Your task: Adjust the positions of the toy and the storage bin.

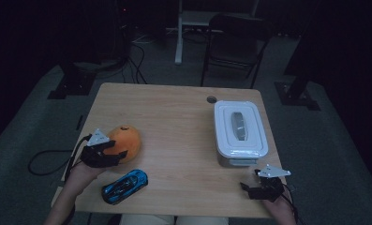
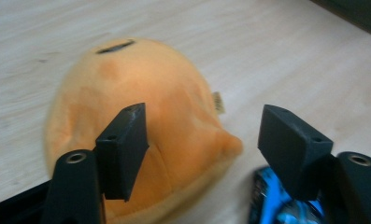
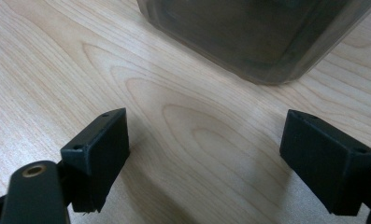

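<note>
An orange plush toy (image 1: pixel 125 140) lies at the table's left side. My left gripper (image 1: pixel 109 152) is right against its near side, open, with the plush (image 2: pixel 141 121) reaching between the wide-apart jaws. A blue toy car (image 1: pixel 125 186) sits just in front, near the table's front edge, and its blue body (image 2: pixel 272 200) peeks in beside the right jaw. A white lidded container (image 1: pixel 240 132) stands at the right. My right gripper (image 1: pixel 251 185) rests open on the table just in front of it, the container's wall (image 3: pixel 253 37) a short way ahead of its jaws.
The wooden table (image 1: pixel 174 126) has a cable hole (image 1: pixel 211 99) near its far edge. A dark folding chair (image 1: pixel 235 42) and stand bases sit on the floor behind. Cables trail off the left side of the table.
</note>
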